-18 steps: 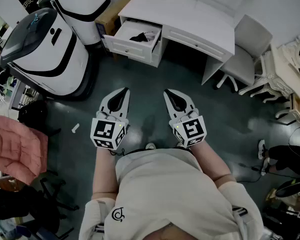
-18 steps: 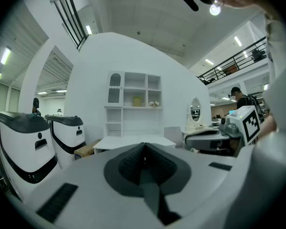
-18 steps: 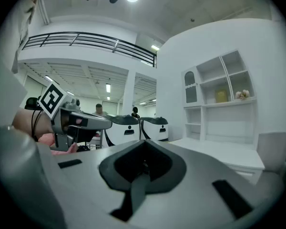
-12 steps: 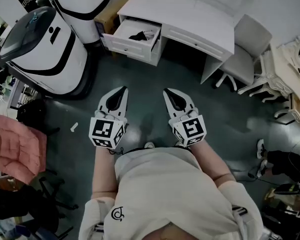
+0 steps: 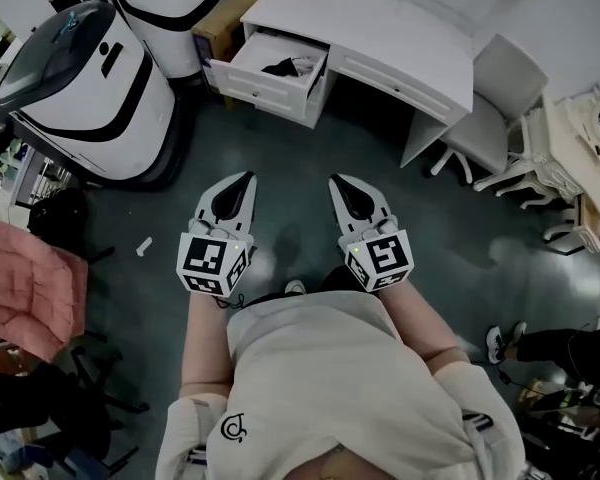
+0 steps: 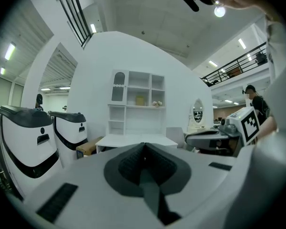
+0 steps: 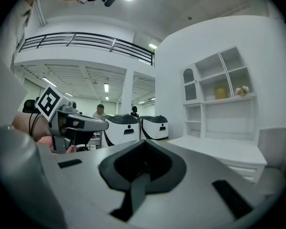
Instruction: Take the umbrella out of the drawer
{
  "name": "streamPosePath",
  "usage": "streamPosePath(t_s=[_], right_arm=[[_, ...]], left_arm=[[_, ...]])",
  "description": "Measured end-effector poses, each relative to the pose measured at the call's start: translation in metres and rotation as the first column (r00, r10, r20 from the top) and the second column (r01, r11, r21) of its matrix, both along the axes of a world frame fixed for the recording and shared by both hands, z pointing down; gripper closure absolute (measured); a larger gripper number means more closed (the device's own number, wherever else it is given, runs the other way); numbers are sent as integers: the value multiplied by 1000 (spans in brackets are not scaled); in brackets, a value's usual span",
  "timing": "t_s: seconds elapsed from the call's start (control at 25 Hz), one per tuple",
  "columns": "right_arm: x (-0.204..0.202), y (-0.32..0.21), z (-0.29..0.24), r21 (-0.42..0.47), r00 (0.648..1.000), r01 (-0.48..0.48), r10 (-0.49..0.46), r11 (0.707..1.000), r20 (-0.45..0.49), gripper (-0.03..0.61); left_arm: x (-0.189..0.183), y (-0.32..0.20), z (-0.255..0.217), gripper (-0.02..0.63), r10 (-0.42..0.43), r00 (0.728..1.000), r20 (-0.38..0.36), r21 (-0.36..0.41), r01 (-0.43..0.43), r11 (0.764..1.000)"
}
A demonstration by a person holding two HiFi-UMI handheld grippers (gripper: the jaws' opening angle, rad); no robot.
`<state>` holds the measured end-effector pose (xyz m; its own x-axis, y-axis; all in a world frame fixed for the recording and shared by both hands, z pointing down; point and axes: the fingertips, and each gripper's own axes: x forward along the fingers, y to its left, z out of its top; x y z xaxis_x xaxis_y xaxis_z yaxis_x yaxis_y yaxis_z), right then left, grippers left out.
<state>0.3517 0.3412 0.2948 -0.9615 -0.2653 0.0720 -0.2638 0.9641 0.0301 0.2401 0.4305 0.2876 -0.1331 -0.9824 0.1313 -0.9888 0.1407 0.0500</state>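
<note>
**Both pairs of jaws closed, umbrella lying in the open drawer**

The jaws of the left gripper [image 5: 246, 182] are pressed together with nothing between them. Its own view shows the dark ribbed pads [image 6: 133, 160] meeting along one seam. The jaws of the right gripper [image 5: 338, 184] are together too, their dark pads [image 7: 155, 162] closed on nothing. In the head view the person holds the two grippers side by side over the grey-green floor [image 5: 280, 158]. They are close to the person's body, with the tips pointing to 12 o'clock.

The white wooden drawer [image 5: 256, 92] stands pulled out of the white desk [image 5: 380, 23], well apart from both grippers. It is at about 12 o'clock from the left gripper and 11 o'clock from the right. The black folded umbrella [image 5: 278, 68] lies inside it, beside something pale that is too small to make out.

A brown cardboard box [image 5: 232, 20] sits against the desk at 9 o'clock from the drawer. Two white-and-black rounded machines [image 5: 90, 88] stand at 10 o'clock from the left gripper. A white chair [image 5: 495, 93] stands at 3 o'clock from the desk. A pink quilted cover [image 5: 20, 288] lies at 9 o'clock from the person.

In the left gripper view a white shelf unit [image 6: 137, 97] rises above the desk at 12 o'clock, and the right gripper [image 6: 229, 130] shows at 3 o'clock.
</note>
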Motion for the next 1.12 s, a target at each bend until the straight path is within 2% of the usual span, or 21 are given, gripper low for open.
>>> streamPosePath(t_s=[0.24,0.56,0.8,1.12], right_arm=[[-22,-6,12,-28,999,25,-26,999,-19,572],[-82,-46,30,-60,997,71,-73,996,-26,572],[-160,-111,33,-78,996,84,-86,993,-26,572],[-254,-223,32,-89,998,49,-51,995,-28,572]], left_arm=[[-20,-1,14,600,-29,999,-26,-28,28,999],[-74,-29,32,600,-89,996,-26,-73,87,994],[-149,-89,33,600,-114,993,-28,-89,111,990],[-244,-211,28,600,-81,996,-35,-99,77,992]])
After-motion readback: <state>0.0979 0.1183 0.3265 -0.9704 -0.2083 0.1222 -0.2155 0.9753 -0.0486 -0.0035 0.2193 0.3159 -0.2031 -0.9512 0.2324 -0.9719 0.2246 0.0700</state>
